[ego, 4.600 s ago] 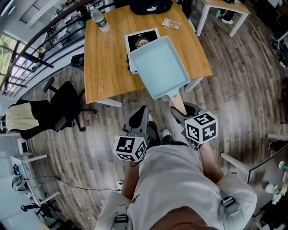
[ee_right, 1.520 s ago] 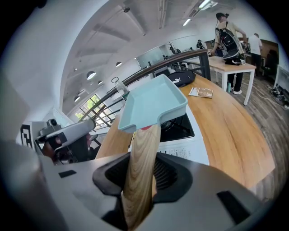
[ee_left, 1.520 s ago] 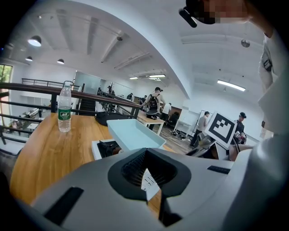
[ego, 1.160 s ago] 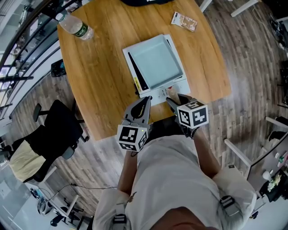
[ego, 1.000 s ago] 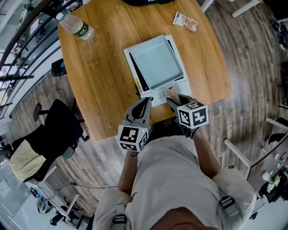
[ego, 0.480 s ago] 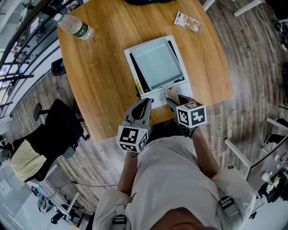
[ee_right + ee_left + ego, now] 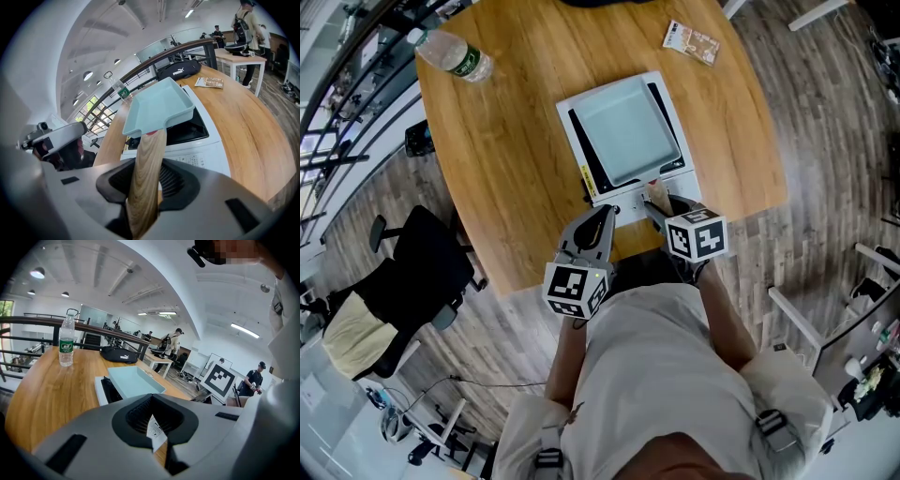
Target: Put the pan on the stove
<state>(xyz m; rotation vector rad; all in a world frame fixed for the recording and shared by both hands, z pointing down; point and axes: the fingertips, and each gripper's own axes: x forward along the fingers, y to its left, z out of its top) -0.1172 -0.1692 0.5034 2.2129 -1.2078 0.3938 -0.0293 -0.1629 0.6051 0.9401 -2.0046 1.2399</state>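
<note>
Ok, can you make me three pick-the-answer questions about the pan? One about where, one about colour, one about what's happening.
1. Where is the pan?
A. on the stove
B. on the floor
C. on the chair
2. What colour is the pan?
A. red
B. light blue
C. black
3. What is the right gripper doing?
A. hanging open
B. holding the bottle
C. gripping the pan's handle

Answers: 1 A, it sits on the stove's black top. 2 B, its tray is light blue. 3 C, the jaws close on the wooden handle.

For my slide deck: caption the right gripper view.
Right gripper grips the wooden handle; pale blue pan sits on the stove.
</note>
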